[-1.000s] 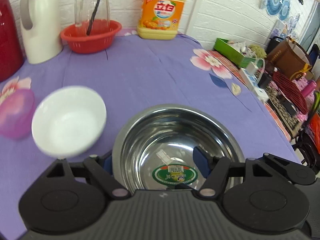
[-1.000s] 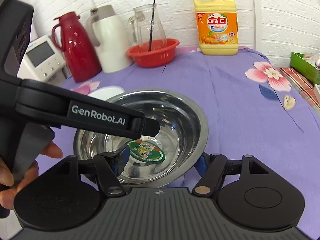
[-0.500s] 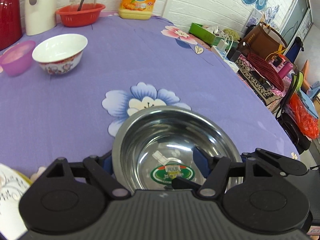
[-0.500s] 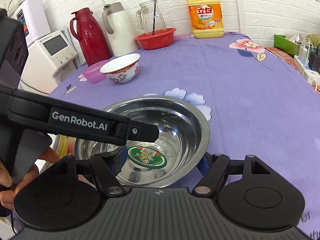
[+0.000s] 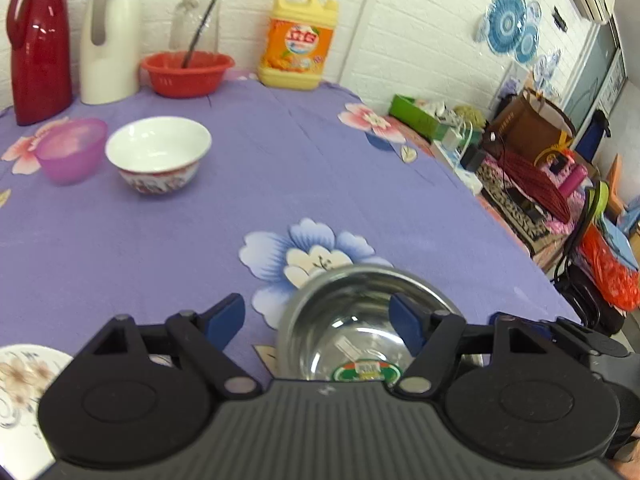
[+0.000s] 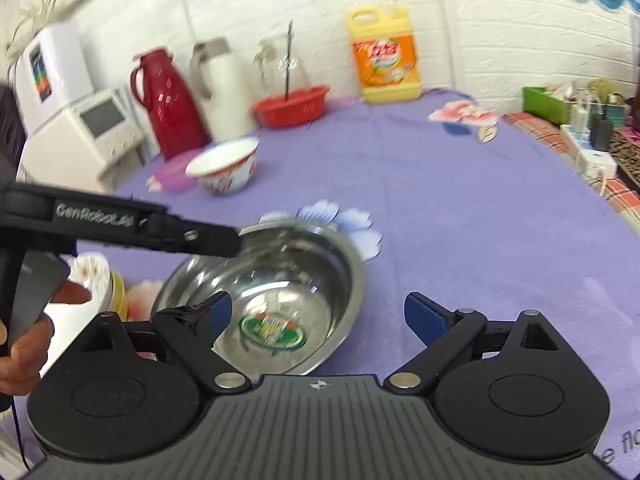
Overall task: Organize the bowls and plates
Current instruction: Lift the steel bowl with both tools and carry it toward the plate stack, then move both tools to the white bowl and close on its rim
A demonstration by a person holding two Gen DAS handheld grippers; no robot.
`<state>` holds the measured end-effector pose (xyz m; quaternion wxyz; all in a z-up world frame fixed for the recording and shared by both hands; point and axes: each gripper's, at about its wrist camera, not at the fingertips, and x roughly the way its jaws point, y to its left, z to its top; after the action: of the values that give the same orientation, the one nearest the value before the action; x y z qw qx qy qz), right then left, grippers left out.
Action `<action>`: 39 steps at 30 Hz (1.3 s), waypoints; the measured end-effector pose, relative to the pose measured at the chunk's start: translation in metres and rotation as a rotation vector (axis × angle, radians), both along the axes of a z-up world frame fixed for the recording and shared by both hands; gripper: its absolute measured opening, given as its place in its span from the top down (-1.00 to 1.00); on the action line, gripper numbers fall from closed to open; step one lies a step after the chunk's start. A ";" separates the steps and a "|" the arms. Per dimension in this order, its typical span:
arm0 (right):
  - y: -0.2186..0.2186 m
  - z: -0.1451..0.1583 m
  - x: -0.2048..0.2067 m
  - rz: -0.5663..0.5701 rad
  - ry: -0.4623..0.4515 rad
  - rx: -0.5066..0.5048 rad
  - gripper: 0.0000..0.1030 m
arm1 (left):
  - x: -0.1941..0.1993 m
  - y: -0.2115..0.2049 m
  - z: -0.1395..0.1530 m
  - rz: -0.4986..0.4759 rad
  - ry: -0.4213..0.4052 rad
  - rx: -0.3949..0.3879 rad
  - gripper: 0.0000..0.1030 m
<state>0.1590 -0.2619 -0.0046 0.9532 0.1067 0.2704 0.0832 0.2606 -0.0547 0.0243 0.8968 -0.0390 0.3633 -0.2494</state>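
Observation:
A steel bowl [image 5: 352, 332] with a green sticker inside rests on the purple cloth by the blue flower print; it also shows in the right wrist view [image 6: 280, 292]. My left gripper [image 5: 318, 316] is open, its right finger inside the bowl, its left finger outside the rim. My right gripper [image 6: 318, 314] is open, its jaws no longer around the bowl. A white patterned bowl [image 5: 158, 152] and a pink plastic bowl [image 5: 70, 148] stand at the far left. A floral plate [image 5: 20, 384] lies at the near left, on a yellow dish [image 6: 118, 288].
At the back stand a red thermos [image 5: 34, 44], a white thermos [image 5: 110, 40], a red basin [image 5: 186, 72] with a glass jug, and a yellow detergent bottle [image 5: 300, 40]. The table's right edge [image 5: 520, 240] drops to floor clutter. A white appliance [image 6: 80, 132] stands left.
Both grippers brought the steel bowl back to the near side of the table and opened. The bowl now rests on the cloth, released, and both grippers have shifted off it.

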 end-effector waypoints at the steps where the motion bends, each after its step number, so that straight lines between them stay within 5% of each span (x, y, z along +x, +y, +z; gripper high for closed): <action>1: -0.004 0.002 0.000 -0.017 -0.007 0.014 -1.00 | 0.001 0.004 0.002 0.010 -0.003 -0.004 -0.40; 16: 0.011 0.037 0.078 0.080 -0.043 -0.061 -1.00 | 0.069 0.071 0.017 0.179 0.014 -0.056 -0.40; 39: 0.075 0.060 0.216 0.296 0.023 -0.213 -1.00 | 0.151 0.094 0.002 0.300 0.078 -0.072 -0.40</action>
<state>0.3751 -0.1871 0.0551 0.9333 -0.0348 0.3012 0.1922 0.4119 0.0395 0.0267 0.9072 -0.1348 0.3788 -0.1238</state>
